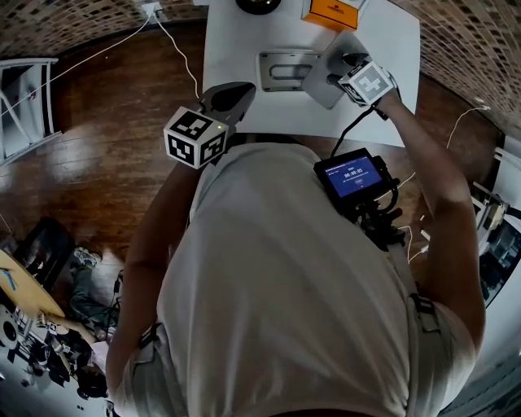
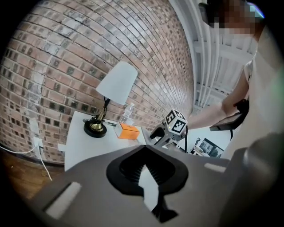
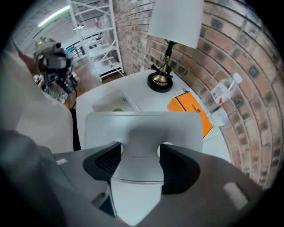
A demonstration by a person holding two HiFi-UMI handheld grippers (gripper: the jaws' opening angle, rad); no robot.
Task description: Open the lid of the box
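Note:
A grey box (image 1: 281, 72) lies open on the white table (image 1: 232, 49). Its flat lid (image 1: 324, 83) is tilted up at the box's right side. My right gripper (image 1: 348, 63) is shut on the lid. In the right gripper view the lid (image 3: 142, 126) fills the middle, its tab pinched between the pads of the right gripper (image 3: 141, 153), and the box (image 3: 113, 103) sits behind it. My left gripper (image 1: 228, 98) hovers at the table's near edge, shut and holding nothing. The left gripper (image 2: 144, 170) points across the table toward the right gripper's marker cube (image 2: 175, 124).
An orange carton (image 1: 330, 12) and a lamp base (image 1: 258, 5) stand at the back of the table, against a brick wall. The lamp (image 3: 160, 80) and a plastic bottle (image 2: 127, 113) are close by. A white cable (image 1: 175, 49) runs over the wooden floor on the left.

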